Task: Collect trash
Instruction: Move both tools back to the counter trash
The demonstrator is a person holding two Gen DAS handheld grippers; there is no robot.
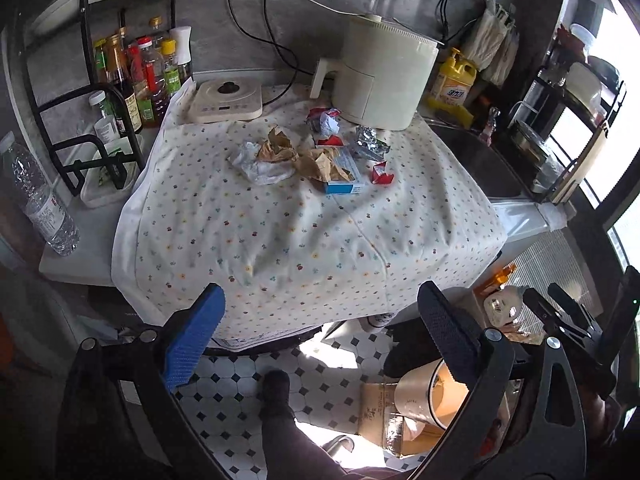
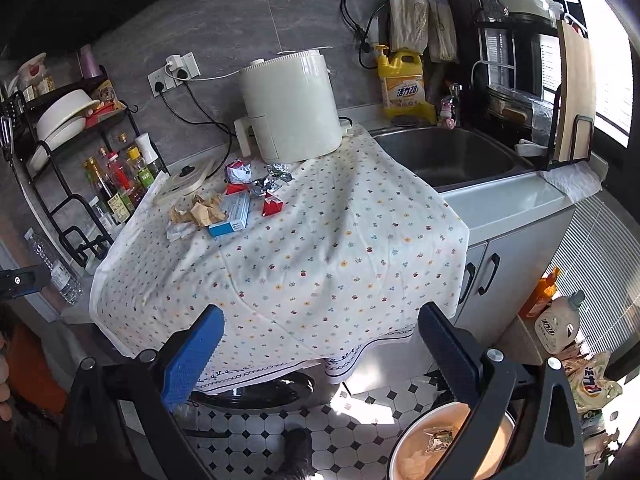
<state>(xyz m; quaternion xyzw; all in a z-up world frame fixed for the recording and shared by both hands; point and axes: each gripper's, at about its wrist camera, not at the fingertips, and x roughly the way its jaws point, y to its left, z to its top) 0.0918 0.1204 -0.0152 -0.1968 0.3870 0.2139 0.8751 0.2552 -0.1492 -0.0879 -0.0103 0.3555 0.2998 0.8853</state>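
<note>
Several pieces of trash lie bunched at the far middle of the flowered tablecloth (image 1: 280,232): one blue box (image 1: 344,178), one crumpled brown paper (image 1: 298,152), one white plastic wrapper (image 1: 256,162), two red wrappers (image 1: 382,173), one silver foil wad (image 1: 370,142) and one red-and-white crumpled packet (image 1: 326,120). The brown paper overlaps the box and the plastic; one red wrapper sits just beside the box.

Both grippers hang at the near edge of the cloth, well apart from the pile. The left gripper (image 1: 320,328) has its jaws spread wide, holding nothing; the right gripper (image 2: 320,340) is likewise spread and empty. Bare cloth lies between them and the trash.

One bin (image 2: 452,444) stands on the tiled floor below the right gripper, with scraps inside. Behind the pile stand one cream air fryer (image 1: 384,76) and one flat induction cooker (image 1: 224,100); a sink (image 2: 448,156) lies to the right.
</note>
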